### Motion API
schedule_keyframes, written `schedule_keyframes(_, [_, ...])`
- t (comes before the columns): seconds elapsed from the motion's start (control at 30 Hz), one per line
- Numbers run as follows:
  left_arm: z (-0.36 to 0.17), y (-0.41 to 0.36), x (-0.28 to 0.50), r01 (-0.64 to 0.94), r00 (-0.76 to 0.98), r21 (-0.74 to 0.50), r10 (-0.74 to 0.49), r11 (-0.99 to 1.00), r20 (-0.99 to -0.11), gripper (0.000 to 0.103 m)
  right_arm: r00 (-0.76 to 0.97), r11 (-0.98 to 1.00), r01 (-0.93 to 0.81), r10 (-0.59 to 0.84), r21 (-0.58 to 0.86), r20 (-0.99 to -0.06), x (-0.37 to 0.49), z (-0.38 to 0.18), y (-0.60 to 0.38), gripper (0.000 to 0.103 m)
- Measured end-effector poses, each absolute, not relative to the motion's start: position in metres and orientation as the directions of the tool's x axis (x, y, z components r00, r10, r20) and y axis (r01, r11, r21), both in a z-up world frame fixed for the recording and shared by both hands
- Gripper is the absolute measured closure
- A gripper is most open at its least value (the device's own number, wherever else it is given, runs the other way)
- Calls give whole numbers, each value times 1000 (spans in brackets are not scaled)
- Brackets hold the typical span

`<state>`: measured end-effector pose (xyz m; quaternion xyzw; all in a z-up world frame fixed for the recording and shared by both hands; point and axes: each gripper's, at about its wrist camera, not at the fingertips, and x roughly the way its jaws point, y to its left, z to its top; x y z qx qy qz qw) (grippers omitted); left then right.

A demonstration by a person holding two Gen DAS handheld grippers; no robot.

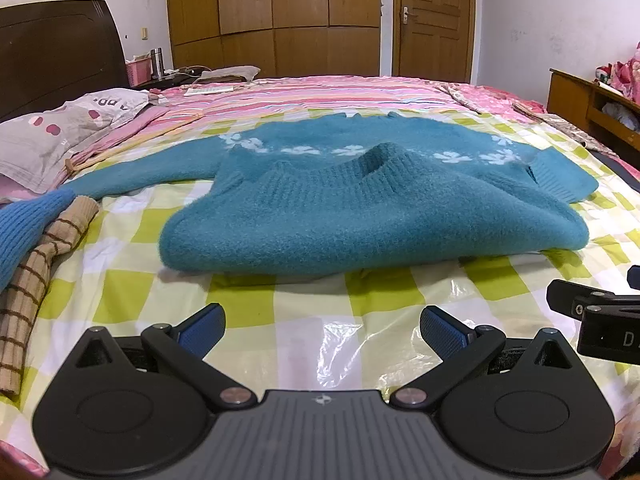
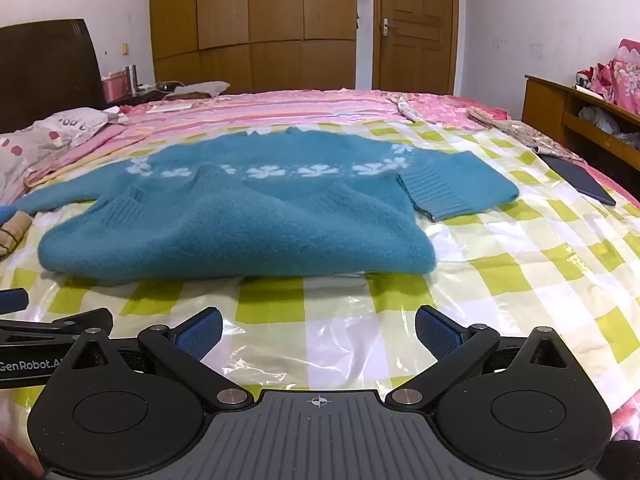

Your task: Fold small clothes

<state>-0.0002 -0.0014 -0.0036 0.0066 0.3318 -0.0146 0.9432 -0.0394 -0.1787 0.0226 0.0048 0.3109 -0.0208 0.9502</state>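
on the bed (image 1: 400,92), teal sweater (image 1: 372,216) lies half-folded.

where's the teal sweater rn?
Both views: teal sweater lies partly folded on the checked sheet, ahead of both open claws, beige striped garment to its left.

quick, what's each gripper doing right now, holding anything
Left gripper: open, holding nothing, short of the teal sweater.
Right gripper: open, holding nothing, also short of the sweater.

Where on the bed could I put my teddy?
Free: the checked plastic sheet between the teal knitted sweater and the open grippers, and right of its cuff. Crowded: the left edge, with the blue and tan striped clothes.
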Motion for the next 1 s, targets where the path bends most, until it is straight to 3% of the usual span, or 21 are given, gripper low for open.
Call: schedule_keyframes(1.0, [-2,-3,-2,37,783,2,-28,999,-621,0,805,999,40,-38,-10,-592,-39,23,-177,1])
